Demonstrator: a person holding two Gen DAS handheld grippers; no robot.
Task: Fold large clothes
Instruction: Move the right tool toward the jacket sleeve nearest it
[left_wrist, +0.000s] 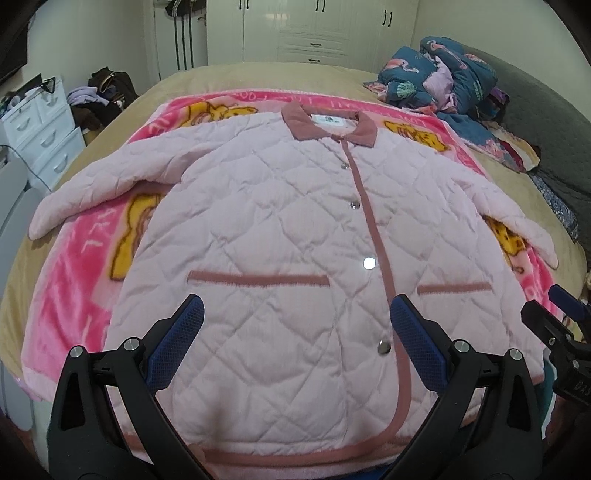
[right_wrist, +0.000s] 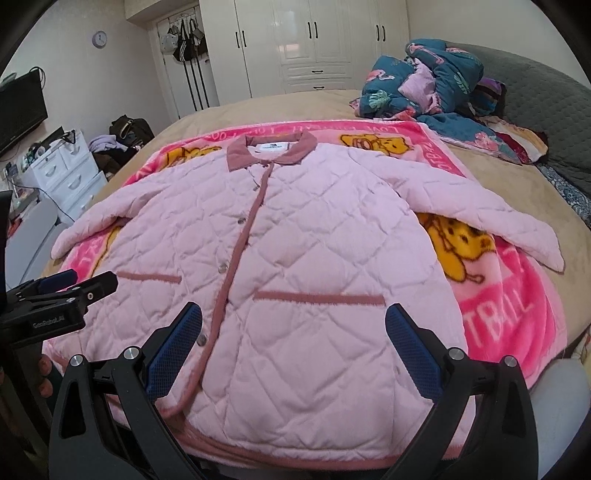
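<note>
A pale pink quilted jacket (left_wrist: 280, 229) (right_wrist: 295, 236) lies flat and buttoned on a bright pink cartoon blanket (left_wrist: 85, 280) (right_wrist: 509, 295), collar at the far end, both sleeves spread out to the sides. My left gripper (left_wrist: 297, 314) hovers open above the jacket's lower hem, left of the dark pink button strip. My right gripper (right_wrist: 293, 321) hangs open over the hem's right half, below the right pocket trim. Neither holds anything. Each gripper shows at the edge of the other's view: the right gripper (left_wrist: 561, 306), the left gripper (right_wrist: 74, 284).
The blanket covers a tan bed (left_wrist: 229, 77) (right_wrist: 295, 103). A heap of blue patterned bedding (left_wrist: 439, 74) (right_wrist: 432, 77) sits at the far right by a grey headboard (right_wrist: 535, 92). White drawers (left_wrist: 40, 125) (right_wrist: 62, 173) and wardrobes (right_wrist: 314, 40) stand beyond the bed.
</note>
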